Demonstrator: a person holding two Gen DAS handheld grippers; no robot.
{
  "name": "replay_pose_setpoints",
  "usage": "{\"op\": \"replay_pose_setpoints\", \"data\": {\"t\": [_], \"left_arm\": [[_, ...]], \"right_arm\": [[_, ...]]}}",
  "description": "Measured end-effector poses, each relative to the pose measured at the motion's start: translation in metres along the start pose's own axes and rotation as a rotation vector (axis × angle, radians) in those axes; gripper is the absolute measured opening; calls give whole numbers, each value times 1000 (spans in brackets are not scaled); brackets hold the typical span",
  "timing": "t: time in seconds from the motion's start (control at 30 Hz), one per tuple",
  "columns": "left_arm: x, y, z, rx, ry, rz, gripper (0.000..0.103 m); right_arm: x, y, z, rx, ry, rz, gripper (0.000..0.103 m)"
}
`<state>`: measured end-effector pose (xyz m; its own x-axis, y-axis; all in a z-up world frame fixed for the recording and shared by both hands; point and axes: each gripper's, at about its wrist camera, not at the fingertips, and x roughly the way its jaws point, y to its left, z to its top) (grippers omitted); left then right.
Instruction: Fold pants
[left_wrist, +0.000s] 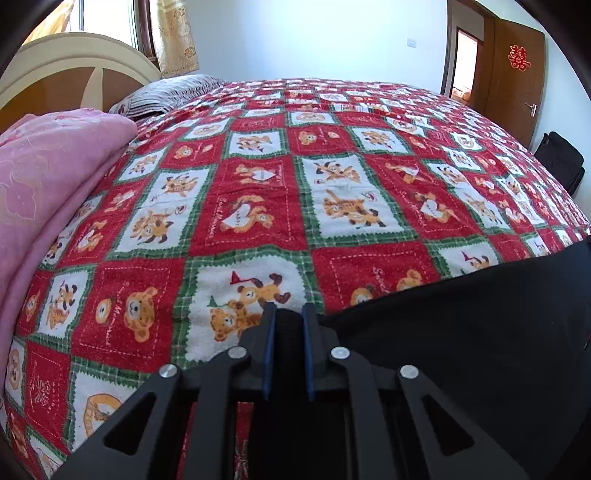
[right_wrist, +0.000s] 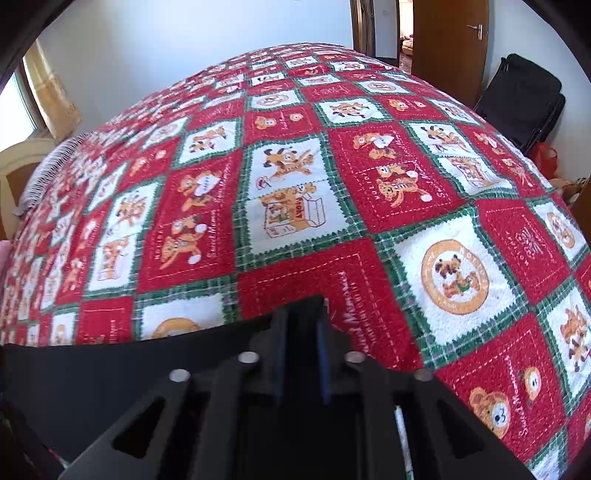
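Observation:
The black pants (left_wrist: 461, 332) lie on the near part of the bed and fill the lower right of the left wrist view. My left gripper (left_wrist: 289, 311) is shut on their left corner, with black cloth pinched between the blue pads. In the right wrist view the pants (right_wrist: 110, 369) stretch across the lower left as a taut black edge. My right gripper (right_wrist: 301, 307) is shut on the right end of that edge, dark cloth showing between its fingers. The rest of the pants is hidden below both grippers.
A red, green and white bear-patterned bedspread (left_wrist: 258, 192) covers the whole bed. A pink folded quilt (left_wrist: 44, 177) and a striped pillow (left_wrist: 166, 92) lie by the headboard at the left. A black bag (right_wrist: 524, 99) stands by the wooden door (left_wrist: 513, 77).

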<state>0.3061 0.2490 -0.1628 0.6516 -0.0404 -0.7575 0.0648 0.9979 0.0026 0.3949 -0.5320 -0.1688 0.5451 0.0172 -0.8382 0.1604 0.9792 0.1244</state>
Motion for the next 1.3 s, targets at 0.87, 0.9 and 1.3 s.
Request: {"op": "replay_pose_setpoints", "data": {"t": [0.87,0.9,1.3], "left_arm": [[-92,14,-24,-144,-298,-160,13],[-97,15,-25,-144,-316,-167,13],[-135,32,-86,-194,-418,-228,13]], "right_arm": [[-168,-6,-85,-62,-389,175,5],[-174,-7,-89,-64,-401,183,5],[-218,-48,-159,-36,-445,226,5]]}}
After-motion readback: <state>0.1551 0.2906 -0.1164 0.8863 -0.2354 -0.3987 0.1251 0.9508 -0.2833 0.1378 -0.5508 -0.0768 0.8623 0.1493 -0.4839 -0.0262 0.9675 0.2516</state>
